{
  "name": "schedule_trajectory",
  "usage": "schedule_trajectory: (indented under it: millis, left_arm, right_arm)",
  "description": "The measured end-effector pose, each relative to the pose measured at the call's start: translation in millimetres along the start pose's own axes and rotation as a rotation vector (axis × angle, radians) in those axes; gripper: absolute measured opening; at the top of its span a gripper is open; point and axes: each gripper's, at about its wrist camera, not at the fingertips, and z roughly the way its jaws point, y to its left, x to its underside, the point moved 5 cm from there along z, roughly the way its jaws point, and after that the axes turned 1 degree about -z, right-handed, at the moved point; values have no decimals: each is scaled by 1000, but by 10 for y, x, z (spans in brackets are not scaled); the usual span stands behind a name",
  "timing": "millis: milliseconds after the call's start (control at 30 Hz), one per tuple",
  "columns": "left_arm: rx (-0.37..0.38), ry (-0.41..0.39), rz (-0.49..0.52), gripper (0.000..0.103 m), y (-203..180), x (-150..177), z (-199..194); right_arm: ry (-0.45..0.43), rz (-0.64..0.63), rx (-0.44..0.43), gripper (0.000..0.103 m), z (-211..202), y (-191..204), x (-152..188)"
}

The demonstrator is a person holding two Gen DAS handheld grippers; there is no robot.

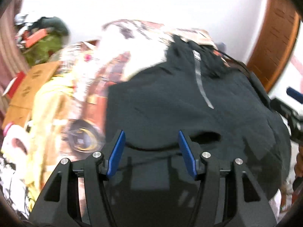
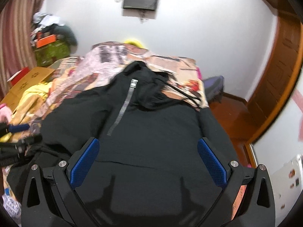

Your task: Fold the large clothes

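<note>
Here, black hoodie [image 2: 151,128] spread on patterned bed cover [image 2: 106,64], cardboard box [image 2: 28,81] and yellow cloth [image 2: 36,96] alongside, left gripper [image 1: 151,143] jaws parted, empty, right gripper [image 2: 148,157] jaws wide, holding nothing.

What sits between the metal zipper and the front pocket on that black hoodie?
Only plain black fabric of the hoodie lies between zipper and pocket, in the right wrist view.

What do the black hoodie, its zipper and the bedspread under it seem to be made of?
Black hoodie: soft matte knit, probably cotton fleece; it drapes in folds without shine. Zipper: silvery teeth with a bright pull, likely metal, possibly metallised plastic. Bedspread: thin printed woven fabric, lying in wrinkles; the fibre cannot be told.
</note>
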Motion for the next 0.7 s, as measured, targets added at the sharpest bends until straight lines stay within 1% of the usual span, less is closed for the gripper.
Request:
schedule_trajectory:
  millis: [33, 133, 333, 467, 633, 700]
  left_arm:
    - [-30, -13, -21, 57, 137, -20, -31]
    - [-75, -25, -68, 57, 426, -30, -52]
    - [-147, -28, -141, 57, 907, 106, -100]
    - [-167, -15, -160, 57, 1084, 238, -117]
    - [-182, 4, -177, 57, 1202, 366, -64]
    - [-186, 12, -183, 57, 1237, 406, -42]
  right_arm:
    - [-1, -16, -19, 102, 12, 82, -21]
    - [4, -78, -90, 102, 75, 408, -61]
    - [39, -228, -171, 102, 264, 965, -44]
    - [83, -335, -225, 102, 444, 1349, 13]
    - [144, -431, -301, 102, 629, 1750, 86]
    - [160, -459, -316, 102, 691, 1887, 103]
